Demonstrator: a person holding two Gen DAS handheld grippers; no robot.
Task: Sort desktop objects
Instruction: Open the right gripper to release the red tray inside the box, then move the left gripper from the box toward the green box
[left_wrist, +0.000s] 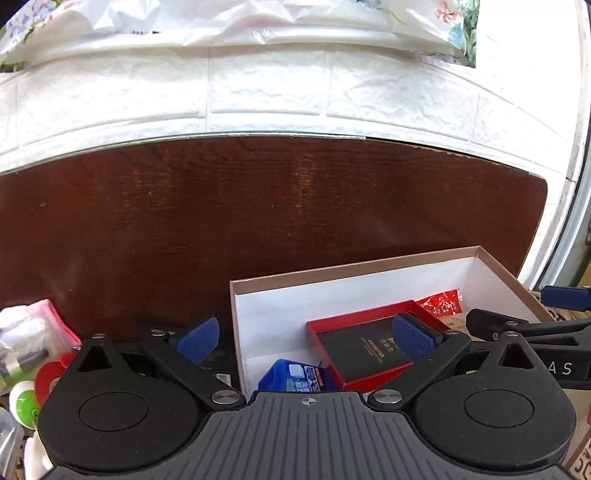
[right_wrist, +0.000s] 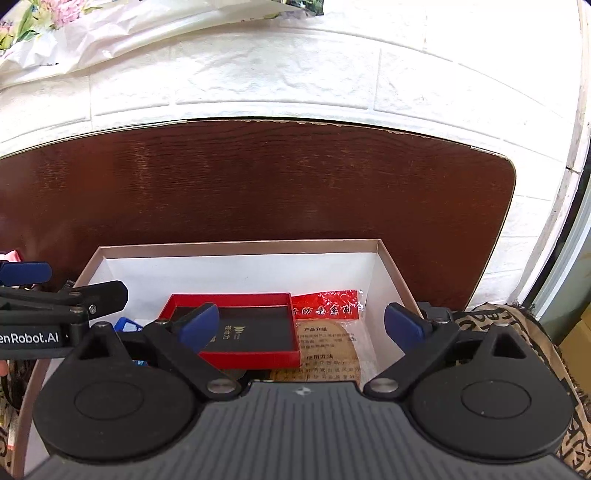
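Left gripper (left_wrist: 309, 341): jaws spread wide, nothing between the blue pads (left_wrist: 197, 339). It sits low in the left wrist frame, straddling the near left wall of the open white-lined cardboard box (left_wrist: 369, 280), one pad outside the box, the other over the contents.

Right gripper (right_wrist: 302, 326): jaws likewise wide apart and empty, poised over the same box (right_wrist: 236, 266), which occupies the lower centre of the right wrist frame on the dark brown wooden tabletop (right_wrist: 258, 184).

Contents of the box:
- A shallow red cardboard tray with a black insert bearing gold lettering (right_wrist: 255, 332) lies flat at centre. In the right wrist frame its long axis runs left to right, parallel to the box's far wall; in the left wrist frame it appears skewed, long axis running lower left to upper right (left_wrist: 365, 347).
- A clear packet with a red printed header and a tan round pad inside (right_wrist: 328, 332) lies just beside the tray on the right, header end toward the far wall; whether they overlap cannot be told.
- A small blue packet (left_wrist: 295, 378) lies at the tray's left, partly hidden by the gripper body.

Outside the box, at the lower left of the left wrist frame, a cluster of unsorted items: a pink-edged plastic bag (left_wrist: 40, 325), a red tape roll (left_wrist: 50, 376) and a green-and-white round object (left_wrist: 24, 402).

Behind the tabletop stands a white brick-pattern wall (right_wrist: 295, 74).
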